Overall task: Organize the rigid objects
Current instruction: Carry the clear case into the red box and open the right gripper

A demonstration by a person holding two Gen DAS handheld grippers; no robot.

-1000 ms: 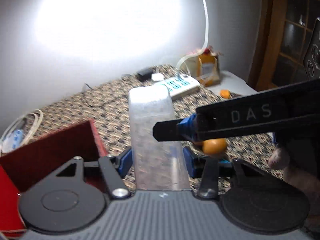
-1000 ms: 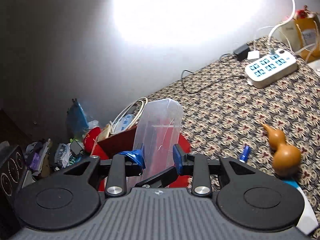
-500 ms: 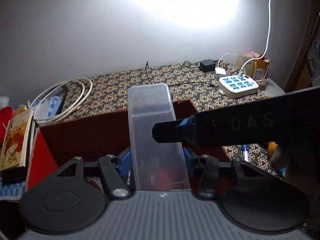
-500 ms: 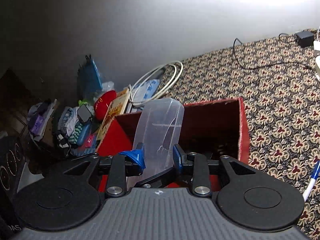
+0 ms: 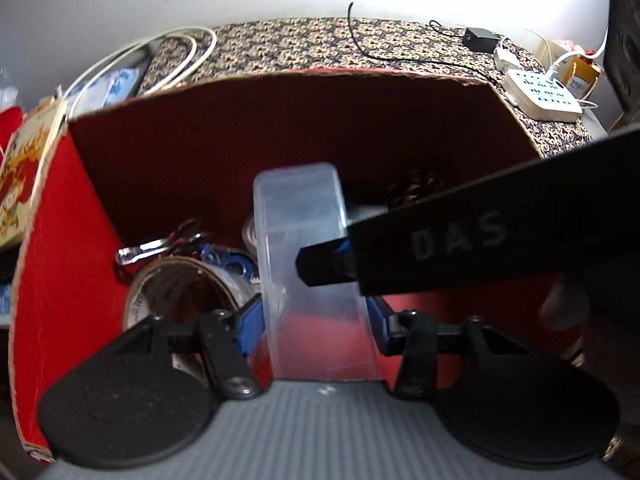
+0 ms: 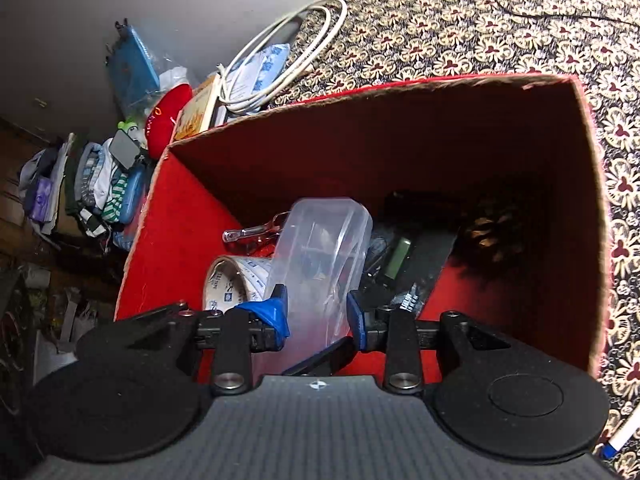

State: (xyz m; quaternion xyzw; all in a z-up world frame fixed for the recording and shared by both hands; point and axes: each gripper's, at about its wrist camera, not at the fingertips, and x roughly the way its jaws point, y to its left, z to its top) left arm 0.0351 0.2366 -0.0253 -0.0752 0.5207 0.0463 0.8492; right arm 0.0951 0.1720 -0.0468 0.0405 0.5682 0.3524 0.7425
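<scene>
A clear plastic container (image 5: 308, 248) is held over the open red box (image 5: 280, 76), its far end down among the box's contents. My left gripper (image 5: 316, 320) is shut on it, blue pads against both sides. My right gripper (image 6: 316, 312) flanks the same container (image 6: 320, 256); its jaws are opening while the pads still touch the container. In the left wrist view its black finger (image 5: 440, 240) crosses from the right. In the red box (image 6: 400, 84) lie a tape roll (image 6: 228, 284), a pine cone (image 6: 492, 236), a black device with a screen (image 6: 400, 260) and a clear-handled tool (image 6: 248, 234).
The box stands on a patterned tablecloth (image 6: 480, 20). A coiled white cable (image 6: 280, 60) and a book (image 5: 24, 168) lie by its far left corner. A white power strip (image 5: 540, 96) sits at the back right. A heap of clothes and clutter (image 6: 100, 184) lies left. A pen (image 6: 616, 440) lies bottom right.
Both grippers carried the clear container left and down, from above the open tablecloth to inside the red box's opening. Both views tilted downward, so the box's contents now show.
</scene>
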